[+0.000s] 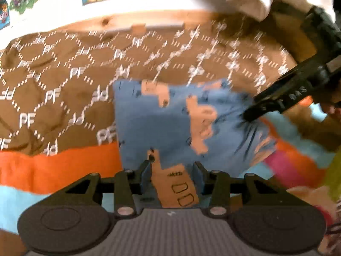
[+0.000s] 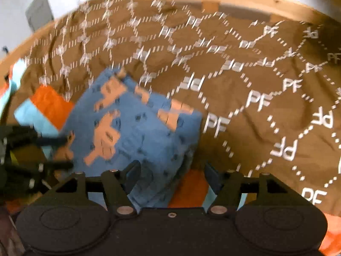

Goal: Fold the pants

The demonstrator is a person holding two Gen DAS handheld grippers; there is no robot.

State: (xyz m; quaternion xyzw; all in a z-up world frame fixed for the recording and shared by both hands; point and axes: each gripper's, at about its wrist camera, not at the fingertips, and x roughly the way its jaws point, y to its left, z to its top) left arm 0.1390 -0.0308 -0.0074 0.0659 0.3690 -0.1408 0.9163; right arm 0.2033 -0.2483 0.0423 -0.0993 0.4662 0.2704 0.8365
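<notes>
The pants (image 1: 170,128) are blue with tan animal prints and lie folded into a rough square on a bed; they also show in the right wrist view (image 2: 132,132). My left gripper (image 1: 172,166) is open, its jaws standing on either side of the pants' near edge. My right gripper (image 2: 170,170) is open over the pants' near right corner. In the left wrist view the right gripper (image 1: 255,108) comes in from the right and touches the pants' right side. In the right wrist view the left gripper (image 2: 55,151) shows at the left edge, by the pants. Both views are motion-blurred.
A brown blanket (image 1: 64,74) printed with white "PF" letters covers the bed behind the pants. An orange and light blue striped cover (image 1: 53,166) lies under the pants. A wooden bed rail (image 1: 127,21) and a white wall with posters stand at the back.
</notes>
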